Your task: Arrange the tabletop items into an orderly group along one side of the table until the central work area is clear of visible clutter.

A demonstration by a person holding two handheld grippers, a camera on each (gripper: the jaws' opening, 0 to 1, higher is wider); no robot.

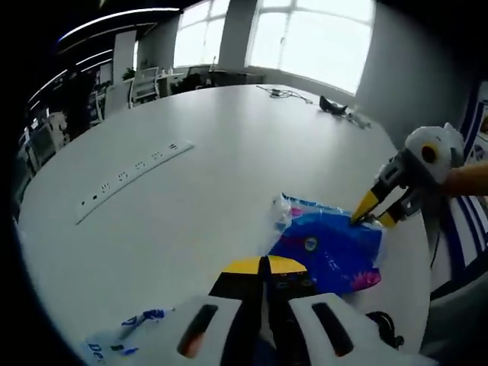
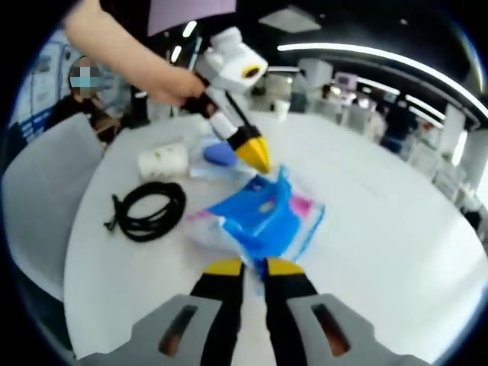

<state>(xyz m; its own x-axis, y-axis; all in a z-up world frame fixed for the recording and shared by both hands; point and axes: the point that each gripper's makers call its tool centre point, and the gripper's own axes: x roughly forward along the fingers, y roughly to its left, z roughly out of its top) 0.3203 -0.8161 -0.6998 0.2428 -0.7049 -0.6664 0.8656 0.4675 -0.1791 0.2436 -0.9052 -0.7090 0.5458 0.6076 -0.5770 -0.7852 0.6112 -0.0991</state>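
Left gripper view: the left gripper (image 1: 263, 267) is pressed together above the blue plastic package (image 1: 328, 248) near the table (image 1: 191, 198) edge; right gripper (image 1: 374, 212) clamps its far corner. Right gripper view: package (image 2: 263, 217) pinched beside a black cable coil (image 2: 149, 210) and tissue roll (image 2: 164, 160). Thin film could tear or slip. Contents unclear.

Both tongs, left (image 1: 264, 267) and right (image 2: 254, 268), have jaws closed.
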